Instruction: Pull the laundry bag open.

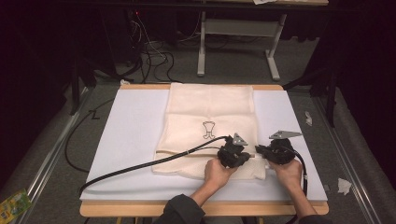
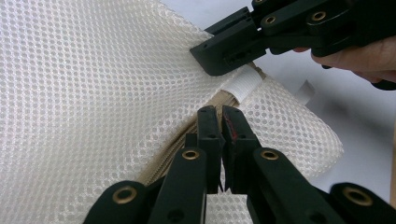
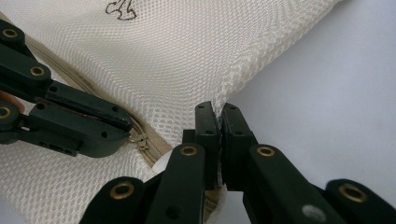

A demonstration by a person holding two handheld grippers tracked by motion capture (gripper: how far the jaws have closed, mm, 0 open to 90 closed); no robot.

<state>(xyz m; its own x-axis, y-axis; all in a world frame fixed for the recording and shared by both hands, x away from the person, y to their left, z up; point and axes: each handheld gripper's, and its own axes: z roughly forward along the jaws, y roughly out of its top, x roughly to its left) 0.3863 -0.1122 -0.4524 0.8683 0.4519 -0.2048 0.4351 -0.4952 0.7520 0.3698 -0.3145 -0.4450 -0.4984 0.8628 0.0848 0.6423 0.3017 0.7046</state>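
One white board (image 1: pixel 130 140) covering the tabletop, centre of the high view. One cream mesh laundry bag (image 1: pixel 210 116) lying flat on it, mid-frame, small dark emblem (image 1: pixel 208 129) printed at centre, beige zipper (image 2: pixel 161 163) along the near edge. Left gripper (image 2: pixel 219 116), lower centre, jaws closed at the zipper's end. Right gripper (image 3: pixel 217 116), just beside it, jaws pinched shut on the bag's edge seam.
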